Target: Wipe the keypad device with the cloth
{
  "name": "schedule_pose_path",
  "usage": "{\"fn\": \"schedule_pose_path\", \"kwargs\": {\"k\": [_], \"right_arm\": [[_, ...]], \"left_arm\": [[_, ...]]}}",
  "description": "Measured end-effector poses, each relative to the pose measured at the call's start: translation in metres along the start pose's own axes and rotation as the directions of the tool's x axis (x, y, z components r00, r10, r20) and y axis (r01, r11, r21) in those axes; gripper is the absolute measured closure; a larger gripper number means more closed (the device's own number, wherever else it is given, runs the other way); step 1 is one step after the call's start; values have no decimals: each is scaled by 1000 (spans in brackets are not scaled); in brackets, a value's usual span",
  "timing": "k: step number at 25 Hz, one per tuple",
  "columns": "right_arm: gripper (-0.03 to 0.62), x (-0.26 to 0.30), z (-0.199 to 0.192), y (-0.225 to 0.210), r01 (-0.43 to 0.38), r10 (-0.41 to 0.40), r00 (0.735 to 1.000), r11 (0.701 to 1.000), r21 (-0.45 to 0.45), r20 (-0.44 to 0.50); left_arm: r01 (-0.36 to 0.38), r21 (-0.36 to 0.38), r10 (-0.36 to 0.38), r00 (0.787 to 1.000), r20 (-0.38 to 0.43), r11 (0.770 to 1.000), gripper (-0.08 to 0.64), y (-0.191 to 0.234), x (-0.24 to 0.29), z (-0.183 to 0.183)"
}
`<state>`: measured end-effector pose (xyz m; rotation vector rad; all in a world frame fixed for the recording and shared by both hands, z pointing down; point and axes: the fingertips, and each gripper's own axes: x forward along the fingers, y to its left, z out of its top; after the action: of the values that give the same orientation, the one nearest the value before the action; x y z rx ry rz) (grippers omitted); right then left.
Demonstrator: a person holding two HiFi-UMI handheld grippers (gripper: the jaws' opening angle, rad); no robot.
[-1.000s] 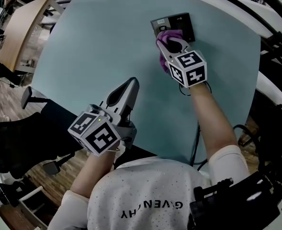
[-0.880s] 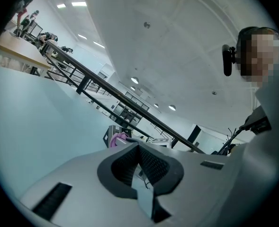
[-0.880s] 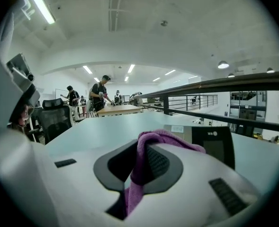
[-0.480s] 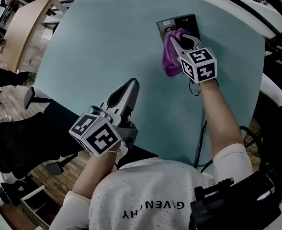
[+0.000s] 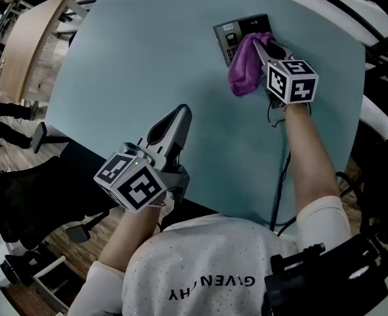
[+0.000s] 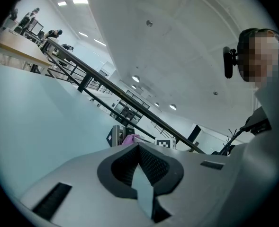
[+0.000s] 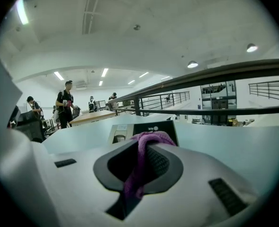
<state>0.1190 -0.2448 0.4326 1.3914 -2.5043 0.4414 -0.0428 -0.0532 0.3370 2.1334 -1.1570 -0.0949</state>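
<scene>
The dark keypad device [image 5: 236,33] lies flat near the far edge of the pale blue round table [image 5: 147,58]. My right gripper [image 5: 266,45] is shut on the purple cloth [image 5: 245,68], which drapes over the device's right part and hangs down toward me. In the right gripper view the cloth [image 7: 141,162] is pinched between the jaws, with the device [image 7: 144,129] just beyond. My left gripper [image 5: 179,118] hovers over the table's near edge, jaws shut with nothing in them; its view shows the device [image 6: 115,136] and cloth [image 6: 130,139] far off.
A black cable [image 5: 276,176] runs along the table beside my right forearm. A black office chair [image 5: 42,176] stands at the near left. A wooden desk [image 5: 29,45] sits far left. Several people [image 7: 66,105] stand in the distance beyond a railing.
My right gripper has carried the cloth rightward and farther across the device, uncovering its left keypad part. The left gripper has stayed put.
</scene>
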Motion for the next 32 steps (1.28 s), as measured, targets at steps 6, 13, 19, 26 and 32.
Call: {"fn": "schedule_pose_path", "kwargs": {"k": [6,13,19,26,32], "right_arm": [[565,-10,-3,-34,86,-90,996,986,146,17],[565,-21,1,-21,70,-73,997,989,127,19],[565,-10,8,71,-185,185,983,981,-59,-2],[565,-4,-17,113,-291,278,956,945,-152,-97],[565,-5,-24,68,-185,174,979,977,-110,-102]], "left_arm": [[11,5,-11,1000,-8,1000,555,-4,0,4],[32,16,-31,999,-12,999,555,-13,2,5],[54,26,-53,998,-16,998,555,-22,8,5],[34,58,-33,999,-13,998,555,-22,4,6],[29,52,-28,999,-14,998,555,-21,3,5]]}}
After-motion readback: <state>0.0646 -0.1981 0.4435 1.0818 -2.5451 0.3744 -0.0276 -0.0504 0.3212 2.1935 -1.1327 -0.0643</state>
